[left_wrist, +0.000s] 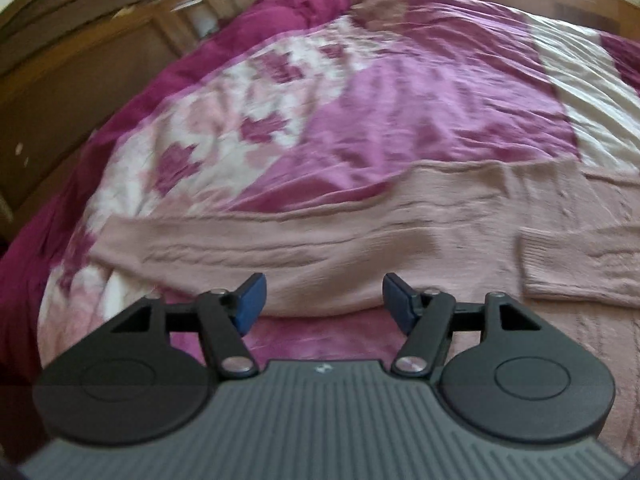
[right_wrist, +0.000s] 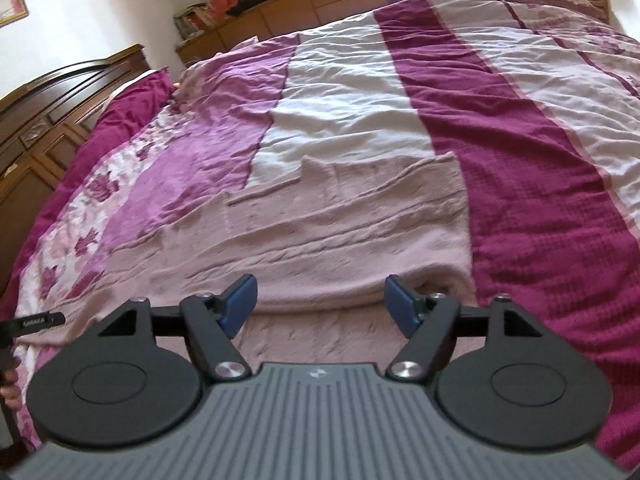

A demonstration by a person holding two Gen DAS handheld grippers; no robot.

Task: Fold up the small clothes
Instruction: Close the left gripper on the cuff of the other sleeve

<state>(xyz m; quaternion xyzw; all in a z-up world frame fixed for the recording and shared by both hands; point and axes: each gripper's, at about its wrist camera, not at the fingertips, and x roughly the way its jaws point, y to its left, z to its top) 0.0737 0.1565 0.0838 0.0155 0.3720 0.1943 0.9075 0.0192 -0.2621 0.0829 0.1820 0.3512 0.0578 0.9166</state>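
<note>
Both grippers, left (left_wrist: 323, 300) and right (right_wrist: 321, 302), are hanging released above a pink sweater (right_wrist: 340, 232) lying folded on the bedspread (right_wrist: 540, 208), its cuff (left_wrist: 560, 268) resting inward; wide bare bedspread is stretching beyond its edges.

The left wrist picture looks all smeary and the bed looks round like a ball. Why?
In the left wrist view the pink sweater and the bedspread are smeared by motion blur, while the left tool stays sharp; in the right wrist view the sweater looks crisper. Both views bulge because of the fisheye lens.
</note>
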